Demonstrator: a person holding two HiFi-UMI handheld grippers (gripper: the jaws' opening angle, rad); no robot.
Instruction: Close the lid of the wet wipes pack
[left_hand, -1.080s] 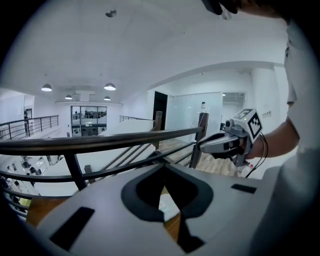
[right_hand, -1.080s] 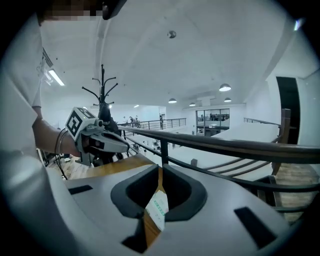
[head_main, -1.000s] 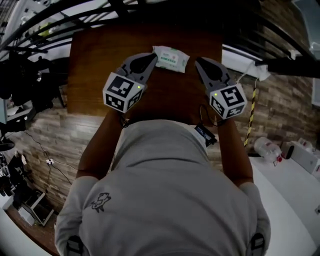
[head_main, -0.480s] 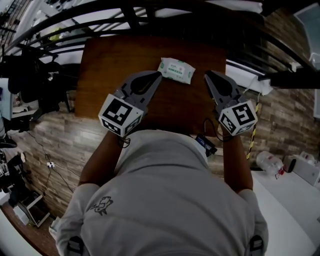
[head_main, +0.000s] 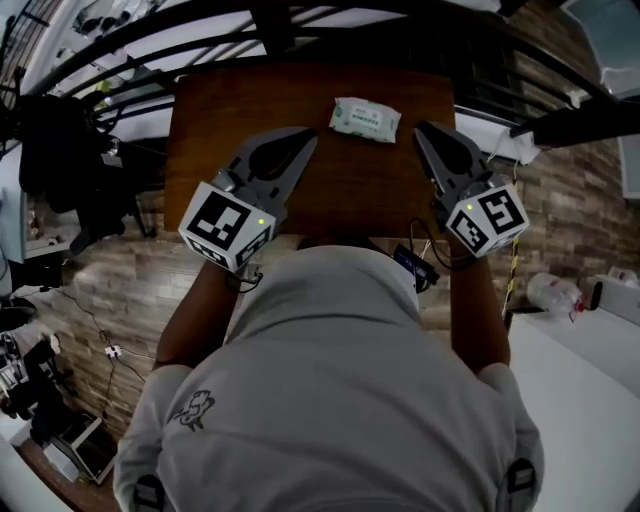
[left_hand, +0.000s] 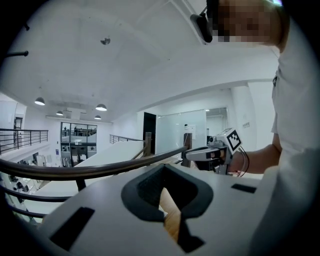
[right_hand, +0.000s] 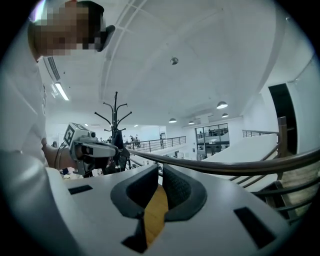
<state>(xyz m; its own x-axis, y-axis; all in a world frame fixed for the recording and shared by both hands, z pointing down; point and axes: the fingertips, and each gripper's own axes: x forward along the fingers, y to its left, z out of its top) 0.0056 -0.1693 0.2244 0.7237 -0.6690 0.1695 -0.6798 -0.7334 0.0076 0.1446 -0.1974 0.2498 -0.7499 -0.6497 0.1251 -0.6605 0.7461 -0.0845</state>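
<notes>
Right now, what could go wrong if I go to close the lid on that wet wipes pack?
1. The wet wipes pack lies loose toward the far side of the table, with neither gripper steadying it, so a press could slide it away.
2. The left gripper and right gripper are shut and aimed over the railing. Neither gripper view shows the pack, so aim may miss.
3. The lid is too small to read in the head view and may already be shut.

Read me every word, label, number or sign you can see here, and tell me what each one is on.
Wet wipes pack: green label print, too small to read.
Cubes on the left gripper and right gripper: black-and-white square codes, no words.
Shirt logo: too blurred to read.
No text can be quoted.
</notes>
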